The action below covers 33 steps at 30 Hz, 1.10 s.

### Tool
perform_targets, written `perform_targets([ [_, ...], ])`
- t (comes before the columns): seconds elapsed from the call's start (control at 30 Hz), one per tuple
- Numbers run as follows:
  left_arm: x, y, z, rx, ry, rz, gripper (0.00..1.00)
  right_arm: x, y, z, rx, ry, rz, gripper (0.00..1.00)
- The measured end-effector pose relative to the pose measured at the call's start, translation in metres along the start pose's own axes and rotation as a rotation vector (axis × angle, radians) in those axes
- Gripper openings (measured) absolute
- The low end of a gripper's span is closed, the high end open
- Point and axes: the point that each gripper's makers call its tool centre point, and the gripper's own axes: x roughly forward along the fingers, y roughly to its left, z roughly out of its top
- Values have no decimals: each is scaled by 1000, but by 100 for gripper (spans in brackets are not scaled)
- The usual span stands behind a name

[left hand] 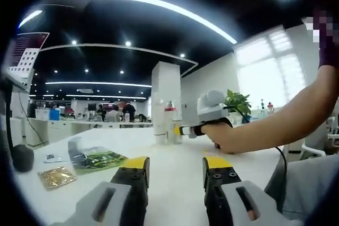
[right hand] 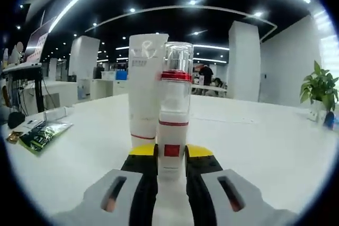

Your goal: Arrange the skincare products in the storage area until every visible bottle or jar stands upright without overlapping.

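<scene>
Right now, right tool [right hand: 171, 163] clamps upright pump bottle [right hand: 174, 115] touching tube [right hand: 144, 88].

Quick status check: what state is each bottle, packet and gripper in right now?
Pump bottle: upright, clamped at its base.
White tube: upright, just behind the bottle.
Right gripper: shut on the pump bottle.
Left gripper: open, holding nothing.
Green packet: lying flat.
Gold packet: lying flat.

In the right gripper view, the pump bottle [right hand: 174, 125] is covering part of the white tube [right hand: 144, 86] behind it, and the right tool [right hand: 171, 165] is hiding the bottle's base. At mid-frame of the left gripper view, the bottles [left hand: 168, 125] are showing too small to tell apart, and printing on the green packet [left hand: 95, 158] at lower left is blurring.
</scene>
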Motion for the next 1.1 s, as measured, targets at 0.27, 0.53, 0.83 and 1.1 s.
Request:
perform_targets([
  [0.27, -1, -6, -1, 15, 11, -22, 42, -5, 3, 0, -12, -1, 19, 27],
  [0.53, -1, -4, -3, 16, 22, -16, 42, -12, 6, -1, -41, -2, 44, 21],
  [0.83, 0, -6, -6, 24, 37, -21, 42, -9, 2, -1, -28, -7, 24, 18],
  [1.1, 3, -8, -7, 32, 42, -23, 43, -8, 2, -1, -25, -6, 22, 27],
])
